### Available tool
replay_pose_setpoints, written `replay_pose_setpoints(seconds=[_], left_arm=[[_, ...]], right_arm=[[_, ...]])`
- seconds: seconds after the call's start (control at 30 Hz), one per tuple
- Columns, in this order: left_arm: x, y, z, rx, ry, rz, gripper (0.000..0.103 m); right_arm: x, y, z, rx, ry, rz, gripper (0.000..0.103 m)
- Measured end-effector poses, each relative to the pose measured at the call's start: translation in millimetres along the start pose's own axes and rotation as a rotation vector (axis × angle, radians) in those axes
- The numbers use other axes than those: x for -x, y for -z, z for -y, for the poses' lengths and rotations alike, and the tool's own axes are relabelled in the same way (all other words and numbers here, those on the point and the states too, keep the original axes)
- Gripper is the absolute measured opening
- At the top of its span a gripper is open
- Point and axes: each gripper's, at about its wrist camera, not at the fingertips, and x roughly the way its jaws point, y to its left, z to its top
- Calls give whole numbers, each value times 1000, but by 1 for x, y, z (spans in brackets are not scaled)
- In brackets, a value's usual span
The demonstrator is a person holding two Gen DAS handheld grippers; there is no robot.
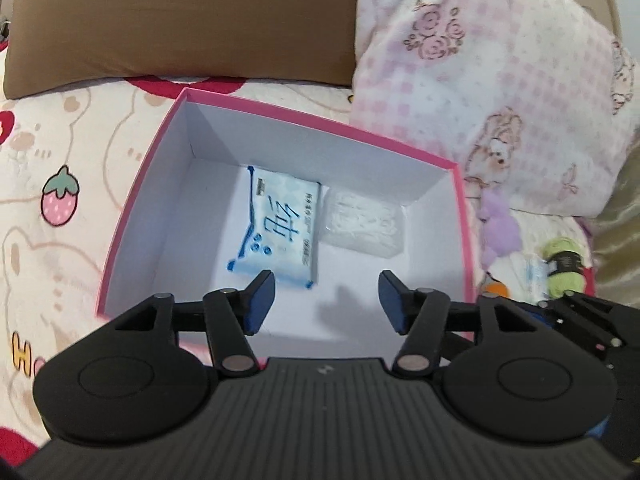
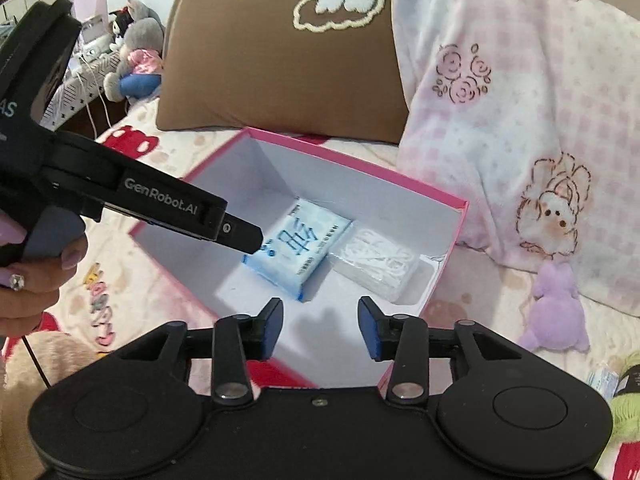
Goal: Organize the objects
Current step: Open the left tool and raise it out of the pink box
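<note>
Empty jaws, left gripper (image 1: 327,300), pink box (image 1: 320,124)

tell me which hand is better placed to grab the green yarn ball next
Right, probably. The green yarn ball lies on the bedspread outside the pink cardboard box's right wall, on the right tool's side. Both tools are open and empty; the left tool hangs over the box's left half.
</note>
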Motion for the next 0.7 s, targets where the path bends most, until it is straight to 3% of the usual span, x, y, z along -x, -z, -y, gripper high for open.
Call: replay_pose_setpoints(seconds=[0.1, 0.27, 0.37, 0.53, 0.7], left_arm=[[4, -14, 14, -39, -43, -2, 62], [39, -8, 35, -118, -116, 16, 73], [56, -3, 46, -145, -108, 8, 75], [74, 8, 57, -157, -104, -26, 75], [94, 23, 66, -191, -72, -22, 75]], right_arm=[[11, -1, -5, -4, -6, 7, 56], [40, 2, -14, 6, -10, 38, 64], [54, 4, -17, 7, -20, 42, 73], [73, 8, -22, 23, -6, 38, 74], [89, 16, -26, 29, -14, 37, 85]])
